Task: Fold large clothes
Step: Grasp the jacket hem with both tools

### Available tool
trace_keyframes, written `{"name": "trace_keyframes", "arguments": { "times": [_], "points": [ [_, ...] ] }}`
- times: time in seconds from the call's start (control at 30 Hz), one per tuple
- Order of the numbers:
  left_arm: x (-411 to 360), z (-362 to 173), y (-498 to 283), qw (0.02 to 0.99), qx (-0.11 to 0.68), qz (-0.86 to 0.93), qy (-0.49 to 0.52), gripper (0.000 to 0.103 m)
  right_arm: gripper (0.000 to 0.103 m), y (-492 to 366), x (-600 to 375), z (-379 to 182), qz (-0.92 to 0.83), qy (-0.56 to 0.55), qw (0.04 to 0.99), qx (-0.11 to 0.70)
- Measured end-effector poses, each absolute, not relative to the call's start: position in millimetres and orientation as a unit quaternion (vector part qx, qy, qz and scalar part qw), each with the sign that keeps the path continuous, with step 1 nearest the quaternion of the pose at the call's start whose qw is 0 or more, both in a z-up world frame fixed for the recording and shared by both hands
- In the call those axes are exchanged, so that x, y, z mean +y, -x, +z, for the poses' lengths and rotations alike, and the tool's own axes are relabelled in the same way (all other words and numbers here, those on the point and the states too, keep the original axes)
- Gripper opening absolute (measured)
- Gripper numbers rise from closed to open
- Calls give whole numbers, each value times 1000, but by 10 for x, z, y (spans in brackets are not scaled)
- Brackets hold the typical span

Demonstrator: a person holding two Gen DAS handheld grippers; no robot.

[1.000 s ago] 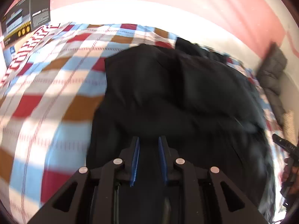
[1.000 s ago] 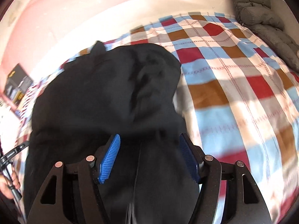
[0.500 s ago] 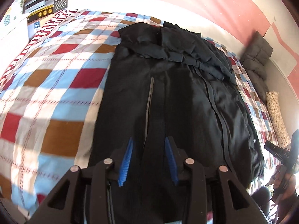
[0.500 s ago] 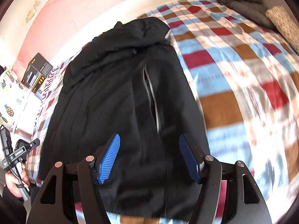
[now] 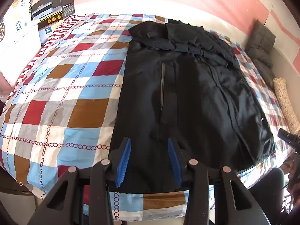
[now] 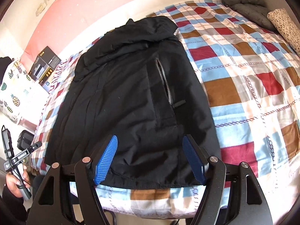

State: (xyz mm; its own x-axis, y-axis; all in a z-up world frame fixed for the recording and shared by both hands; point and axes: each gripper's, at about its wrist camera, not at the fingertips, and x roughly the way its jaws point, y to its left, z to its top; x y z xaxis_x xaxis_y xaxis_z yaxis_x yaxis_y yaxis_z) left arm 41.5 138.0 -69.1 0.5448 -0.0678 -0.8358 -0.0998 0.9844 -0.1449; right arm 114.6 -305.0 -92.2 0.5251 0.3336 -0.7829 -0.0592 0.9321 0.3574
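A black jacket lay flat and spread lengthwise, its hood bunched at 12 o'clock and its hem at 6 o'clock. A grey zipper ran down its front, and creased folds ran along one side.

One black jacket, one checked bedspread, one black box, two grippers

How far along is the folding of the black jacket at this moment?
Done: the black jacket lies flat and lengthwise on the checked bedspread, sides apparently folded in, hood bunched at the far end. In hand: nothing; left tool and right tool are both open above the near hem. Left: folding the length over.
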Motion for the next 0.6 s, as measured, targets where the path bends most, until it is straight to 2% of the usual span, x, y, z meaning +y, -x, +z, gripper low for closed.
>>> {"name": "trace_keyframes", "arguments": {
  "times": [0.23,0.4,0.6],
  "points": [
    [1551,-994,-528,862,499,37,78,44,72,-1244,-3520,-1090,69,-178,853,486],
    [1744,-1191,-602,853,510,41,102,60,72,-1317,-3824,-1249,36,-189,846,497],
    [1913,-1374,-655,837,516,25,179,67,73,-1417,-3916,-1598,68,-244,801,542]
  ]
}}
